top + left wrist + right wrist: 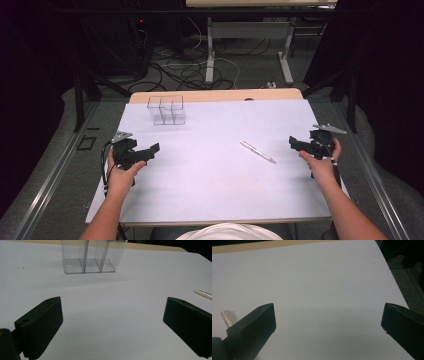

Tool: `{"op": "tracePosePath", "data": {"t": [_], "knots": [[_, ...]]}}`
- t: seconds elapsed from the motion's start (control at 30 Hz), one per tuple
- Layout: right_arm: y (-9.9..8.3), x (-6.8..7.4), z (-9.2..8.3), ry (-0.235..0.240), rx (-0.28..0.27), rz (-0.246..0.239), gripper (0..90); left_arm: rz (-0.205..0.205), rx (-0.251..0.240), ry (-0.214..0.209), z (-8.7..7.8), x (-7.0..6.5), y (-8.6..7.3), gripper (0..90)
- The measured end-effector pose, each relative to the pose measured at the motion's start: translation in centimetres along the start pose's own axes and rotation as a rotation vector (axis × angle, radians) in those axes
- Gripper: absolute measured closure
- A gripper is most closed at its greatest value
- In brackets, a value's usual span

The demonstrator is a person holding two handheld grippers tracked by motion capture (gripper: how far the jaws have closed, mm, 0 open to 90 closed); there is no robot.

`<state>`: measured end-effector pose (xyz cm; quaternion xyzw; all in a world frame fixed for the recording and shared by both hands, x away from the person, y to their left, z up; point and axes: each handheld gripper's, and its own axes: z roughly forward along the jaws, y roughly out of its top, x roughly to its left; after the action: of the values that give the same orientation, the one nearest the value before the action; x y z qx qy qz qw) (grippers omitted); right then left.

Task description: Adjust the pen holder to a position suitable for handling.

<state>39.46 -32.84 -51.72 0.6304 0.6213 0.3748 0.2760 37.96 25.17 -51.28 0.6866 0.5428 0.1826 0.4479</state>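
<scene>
I am holding my left gripper (150, 150) low over the left side of the white table sheet (210, 175), and its two black jaws are standing spread wide with nothing between them but bare sheet. In the left gripper view the gripper (112, 315) is looking toward the clear plastic organizer (92, 257), which is standing upright near the far edge, well apart from the jaws; its inner walls are dividing it into compartments.

I am holding my right gripper (295, 144) over the right side of the sheet, its jaws likewise gaping wide and gripping nothing. In the right gripper view the gripper (328, 317) is pointing across plain white surface, and one end of the pen (227, 317) is peeking out just beside the left-hand jaw, not touching it as far as I can tell.

From the high view the pen (257, 151) is lying flat and slanted on the sheet, between my two hands but nearer the right gripper. The organizer (166, 109) is sitting at the far left of the sheet, beyond my left gripper and well apart from the pen.
</scene>
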Motion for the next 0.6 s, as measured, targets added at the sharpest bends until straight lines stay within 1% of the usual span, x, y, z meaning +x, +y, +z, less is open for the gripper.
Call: {"op": "tracePosePath", "data": {"t": [0.03, 0.07, 0.1, 0.13, 0.17, 0.2, 0.33, 0.37, 0.47, 0.5, 0.53, 0.57, 0.6], "knots": [[0.0, 0.1, 0.0, -0.002, 0.0, -0.001, 0.0, 0.002, 0.006, 0.004, 0.0, 0.0, 0.1, 2.5], [0.0, 0.1, 0.0, -0.002, 0.0, -0.001, 0.0, -0.008, 0.0, 0.004, 0.0, -0.1, 0.1, 2.5], [-0.1, 0.2, 0.0, 0.016, 0.005, 0.002, 0.0, -0.019, 0.005, -0.002, -0.1, -0.1, 0.3, 2.5], [-0.1, 0.3, 0.0, 0.014, 0.008, 0.006, 0.0, -0.041, -0.015, -0.011, -0.2, -0.1, 0.4, 2.5], [-0.1, 0.3, 0.0, 0.014, 0.008, 0.006, 0.0, -0.052, -0.024, -0.012, -0.3, -0.2, 0.7, 2.5], [-0.2, 0.4, -0.1, 0.009, 0.007, 0.004, 1.4, -0.045, -0.03, -0.006, -0.5, -0.2, 1.0, 2.5], [-0.3, 0.7, 0.0, 0.014, 0.018, 0.005, 2.9, -0.066, -0.057, 0.012, -0.9, -0.4, 2.4, 2.6], [-0.4, 0.8, 0.0, 0.014, 0.019, 0.007, 3.0, -0.066, -0.057, 0.012, -0.9, -0.4, 2.4, 2.7], [-0.4, 0.9, -0.1, 0.007, 0.008, -0.012, 3.0, -0.076, -0.056, 0.013, -0.8, -0.5, 3.2, 4.8], [-0.4, 1.0, -0.2, 0.01, 0.011, -0.005, 4.0, -0.07, -0.055, 0.015, -0.7, -0.6, 3.5, 5.7], [-0.4, 1.0, -0.2, 0.009, 0.008, -0.006, 4.8, -0.056, -0.047, 0.032, -0.6, -0.7, 4.1, 6.4], [-0.4, 1.0, -0.2, 0.008, 0.008, 0.003, 5.1, -0.056, -0.047, 0.032, -0.6, -0.7, 4.1, 7.1], [-0.4, 0.9, -0.2, 0.011, 0.006, -0.001, 5.3, -0.056, -0.05, 0.032, -0.4, -0.9, 4.8, 7.5]]}}
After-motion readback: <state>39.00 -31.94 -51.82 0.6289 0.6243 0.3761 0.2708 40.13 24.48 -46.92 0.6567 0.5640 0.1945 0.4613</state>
